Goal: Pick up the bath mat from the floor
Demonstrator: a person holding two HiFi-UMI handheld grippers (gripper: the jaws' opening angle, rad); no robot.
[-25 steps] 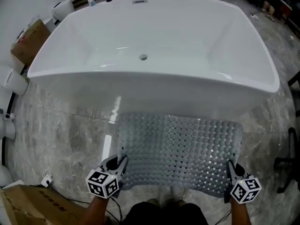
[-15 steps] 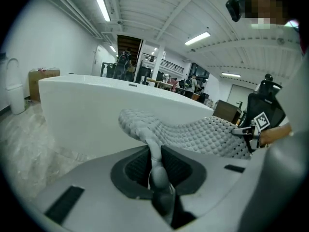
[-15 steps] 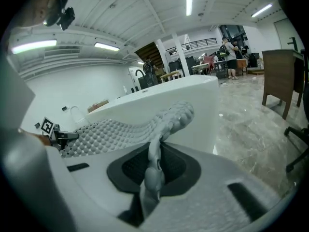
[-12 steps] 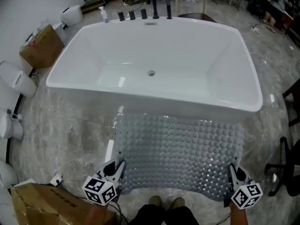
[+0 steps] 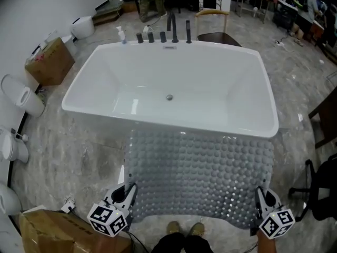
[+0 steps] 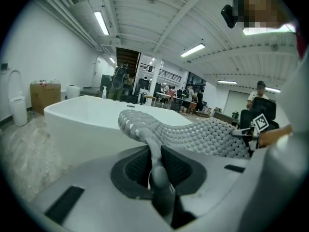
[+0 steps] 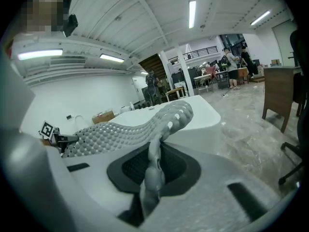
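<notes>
The grey, bubble-textured bath mat (image 5: pixel 200 173) hangs stretched between my two grippers, lifted off the floor in front of the white bathtub (image 5: pixel 171 88). My left gripper (image 5: pixel 128 195) is shut on the mat's near left corner, and my right gripper (image 5: pixel 260 197) is shut on its near right corner. In the left gripper view the mat (image 6: pixel 193 134) rises out of the pinched jaws and sags toward the right gripper (image 6: pixel 251 129). The right gripper view shows the mat (image 7: pixel 140 124) folded up between its jaws in the same way.
A cardboard box (image 5: pixel 58 231) lies at the bottom left, another box (image 5: pixel 50 62) and white toilets (image 5: pixel 23 96) along the left wall. Black taps (image 5: pixel 174 33) stand at the tub's far rim. A chair (image 5: pixel 324 194) is at the right, and my shoes (image 5: pixel 184 229) are on the marble floor.
Both grippers have risen together with the mat, which has come off the floor and now overlaps the tub's near rim. The view has pulled back, showing more of the room.
</notes>
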